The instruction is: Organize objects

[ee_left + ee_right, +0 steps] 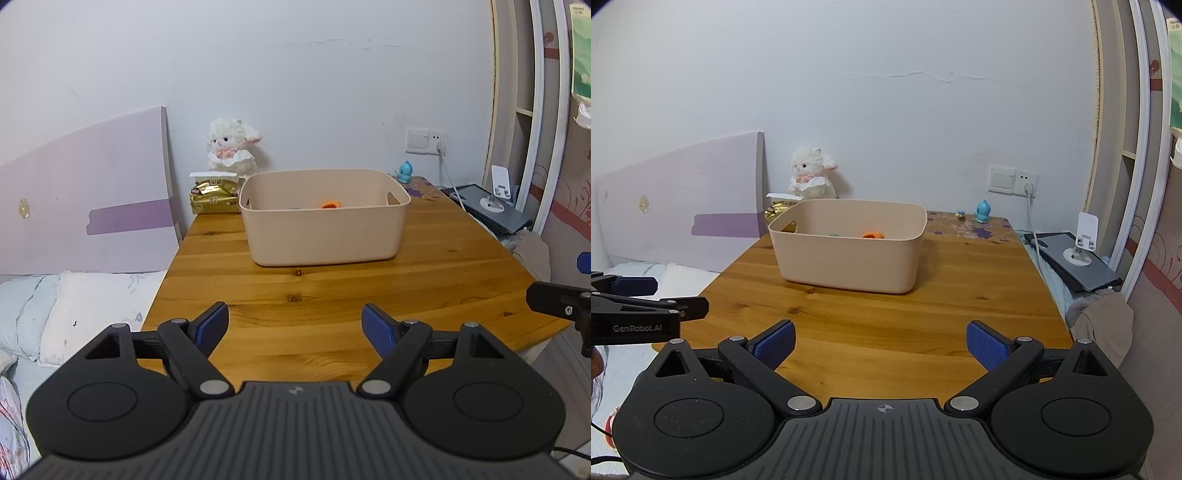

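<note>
- Left hand-held gripper and right hand-held gripper: both wide, empty, low in frame.
- Bin at centre of the bench; orange item inside.
- Bench front looks bare; probably finished, so hold back.

The left tongs gape empty over the wooden table — beige bin beyond, holding something orange.
</note>
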The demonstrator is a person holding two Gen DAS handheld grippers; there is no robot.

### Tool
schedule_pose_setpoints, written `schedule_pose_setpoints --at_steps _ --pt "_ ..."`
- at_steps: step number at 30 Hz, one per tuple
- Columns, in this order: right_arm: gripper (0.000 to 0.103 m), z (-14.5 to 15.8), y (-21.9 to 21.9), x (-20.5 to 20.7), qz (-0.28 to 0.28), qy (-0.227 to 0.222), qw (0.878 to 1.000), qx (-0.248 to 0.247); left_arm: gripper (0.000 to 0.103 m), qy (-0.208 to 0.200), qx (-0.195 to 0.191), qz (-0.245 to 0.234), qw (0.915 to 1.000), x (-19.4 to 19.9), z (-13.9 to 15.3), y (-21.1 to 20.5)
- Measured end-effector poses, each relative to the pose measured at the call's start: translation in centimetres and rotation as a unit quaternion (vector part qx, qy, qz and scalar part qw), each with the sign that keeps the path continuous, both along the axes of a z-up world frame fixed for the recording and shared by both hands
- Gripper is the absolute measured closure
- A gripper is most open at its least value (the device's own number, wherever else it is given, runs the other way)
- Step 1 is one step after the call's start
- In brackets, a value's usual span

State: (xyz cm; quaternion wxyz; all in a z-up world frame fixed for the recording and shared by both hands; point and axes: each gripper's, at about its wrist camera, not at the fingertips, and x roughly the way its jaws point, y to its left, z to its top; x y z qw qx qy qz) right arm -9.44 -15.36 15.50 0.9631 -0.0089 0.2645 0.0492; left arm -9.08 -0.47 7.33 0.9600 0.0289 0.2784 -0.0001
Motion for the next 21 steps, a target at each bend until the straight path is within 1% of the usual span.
schedule_pose_setpoints --at_steps 13,21 --pt "0.003 0.1 -0.4 -1.1 -0.004 0.001 1.0 0.003 0.023 0.001 -0.002 -0.015 0.9999 -0.9 -0.2 -0.4" --pt "0.003 0.0 -0.6 -1.1 -0.005 0.003 1.0 0.004 0.023 0.002 -0.003 -0.02 0.9998 -0.9 -0.2 -0.5"
